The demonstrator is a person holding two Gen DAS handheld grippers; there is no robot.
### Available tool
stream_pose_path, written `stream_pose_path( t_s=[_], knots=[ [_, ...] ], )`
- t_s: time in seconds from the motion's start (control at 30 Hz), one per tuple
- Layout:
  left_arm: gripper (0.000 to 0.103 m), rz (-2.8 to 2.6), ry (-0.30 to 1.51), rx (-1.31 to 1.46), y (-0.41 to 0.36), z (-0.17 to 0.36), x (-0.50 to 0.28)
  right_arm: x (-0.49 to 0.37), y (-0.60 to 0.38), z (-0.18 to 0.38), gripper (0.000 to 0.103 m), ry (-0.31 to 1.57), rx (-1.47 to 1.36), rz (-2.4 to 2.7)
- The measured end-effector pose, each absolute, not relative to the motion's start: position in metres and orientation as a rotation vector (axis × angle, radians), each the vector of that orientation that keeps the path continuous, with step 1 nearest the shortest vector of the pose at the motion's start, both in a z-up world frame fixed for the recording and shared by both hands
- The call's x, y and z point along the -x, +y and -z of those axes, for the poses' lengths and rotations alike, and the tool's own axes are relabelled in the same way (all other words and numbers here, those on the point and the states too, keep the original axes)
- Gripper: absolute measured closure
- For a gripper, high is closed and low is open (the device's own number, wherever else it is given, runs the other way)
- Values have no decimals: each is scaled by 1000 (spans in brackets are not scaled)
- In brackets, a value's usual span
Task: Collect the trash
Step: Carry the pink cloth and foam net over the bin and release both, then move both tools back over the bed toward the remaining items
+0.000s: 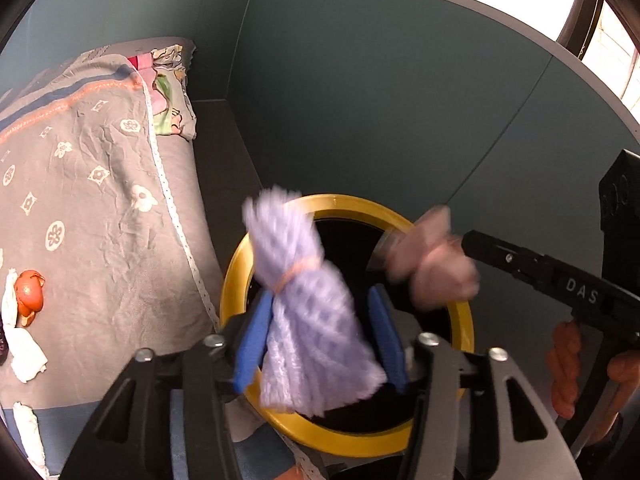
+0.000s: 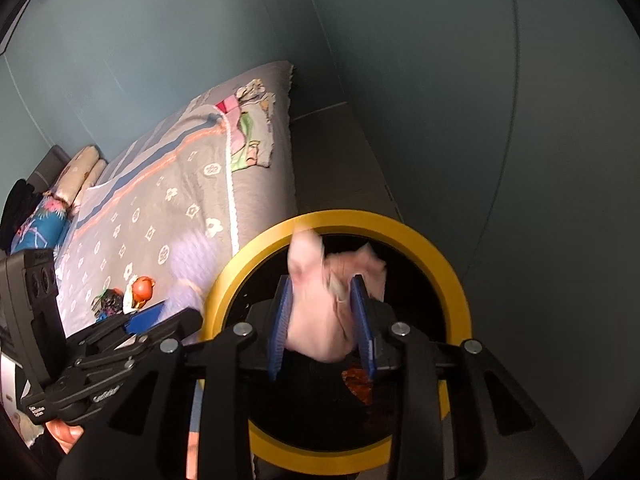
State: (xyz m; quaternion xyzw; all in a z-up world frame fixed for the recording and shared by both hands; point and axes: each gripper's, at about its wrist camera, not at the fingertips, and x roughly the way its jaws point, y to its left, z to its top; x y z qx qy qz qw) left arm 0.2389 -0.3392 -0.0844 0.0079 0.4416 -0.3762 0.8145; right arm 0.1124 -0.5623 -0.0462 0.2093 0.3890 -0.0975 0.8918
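A black bin with a yellow rim (image 1: 234, 280) (image 2: 400, 224) stands on the floor beside the bed. My left gripper (image 1: 318, 312) is open over the bin's left rim; a blurred lilac foam net (image 1: 304, 304) tied with a rubber band sits between its blue pads, touching the left pad only. My right gripper (image 2: 322, 300) is over the bin mouth, its blue pads on both sides of a blurred crumpled pink wrapper (image 2: 324, 312), also seen in the left wrist view (image 1: 436, 268). Orange peel (image 2: 360, 386) lies inside the bin.
The bed with a grey patterned sheet (image 1: 92, 184) (image 2: 176, 200) lies left of the bin. On it are an orange peel (image 1: 29, 292) (image 2: 142, 288), white tissues (image 1: 24, 348) and a dark wrapper (image 2: 110, 302). Teal walls stand behind and right.
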Motion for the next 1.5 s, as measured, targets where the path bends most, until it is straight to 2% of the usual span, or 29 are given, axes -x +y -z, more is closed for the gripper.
stream_pose_path(
  t_s=[0.1, 0.27, 0.37, 0.5, 1.1, 1.5],
  knots=[
    [32, 794, 931, -14, -334, 84, -239, -110, -567, 44, 73, 800, -450, 222],
    [21, 757, 890, -4, -312, 76, -242, -107, -565, 38, 68, 788, -456, 238],
    [17, 705, 858, -26, -293, 69, -245, -108, -555, 33, 61, 781, -433, 224],
    [15, 631, 821, -26, -255, 59, -248, -113, -533, 28, 50, 776, -403, 184],
    [11, 361, 760, 30, -81, 41, -247, -151, -380, 11, 34, 787, -251, -48],
    [11, 208, 810, 33, 7, 71, -247, -166, -297, 23, 34, 859, -212, -205]
  ],
)
